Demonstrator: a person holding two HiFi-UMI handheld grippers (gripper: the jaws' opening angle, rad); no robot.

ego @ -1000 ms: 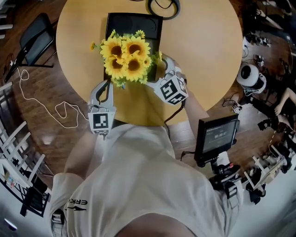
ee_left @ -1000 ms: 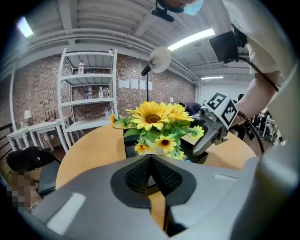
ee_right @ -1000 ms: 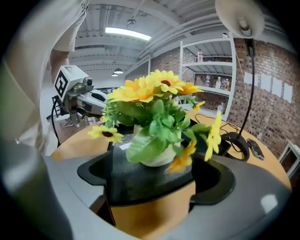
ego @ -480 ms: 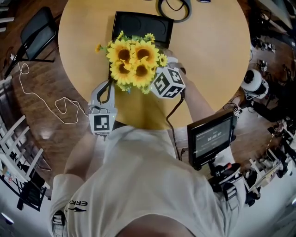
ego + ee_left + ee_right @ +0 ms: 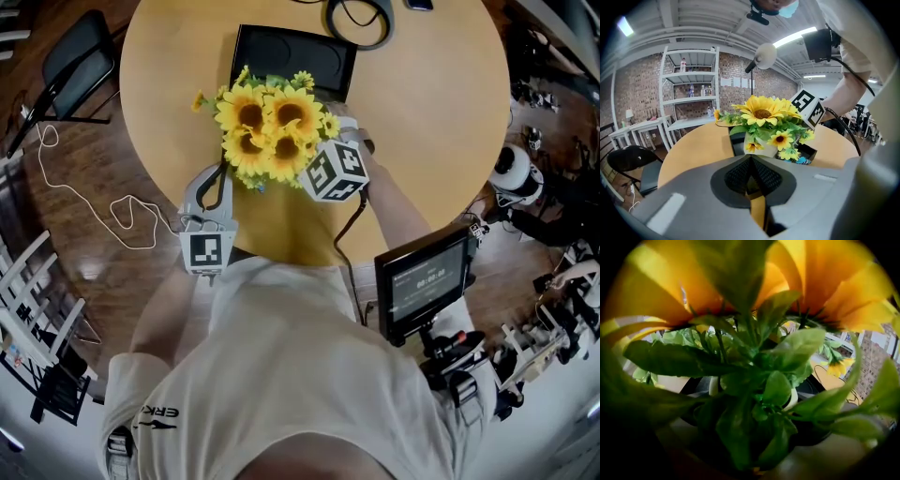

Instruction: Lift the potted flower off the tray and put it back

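Reaching in beneath the sunflower heads, the right hand-held gripper (image 5: 336,141) has its jaws spread wide either side of the pot (image 5: 793,398). They have just been closing in, evidently for a low hold clear of the blooms. Foliage hides whether the pads yet bear on the pot. The left hand-held gripper (image 5: 208,192) hangs at the bench (image 5: 431,112) edge, jaws pressed together, empty. The potted flower (image 5: 272,131) stands in the near end of the black tray (image 5: 291,52); the far half is bare.

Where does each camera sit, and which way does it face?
Head view: on the head, facing steeply down at table, potted flower; torso, left gripper, right gripper show.
Left gripper view: rides it, facing flower across table; shut jaws show.
Right gripper view: buried under leaves; jaws, just closing, flank the pot.
All share the flower.
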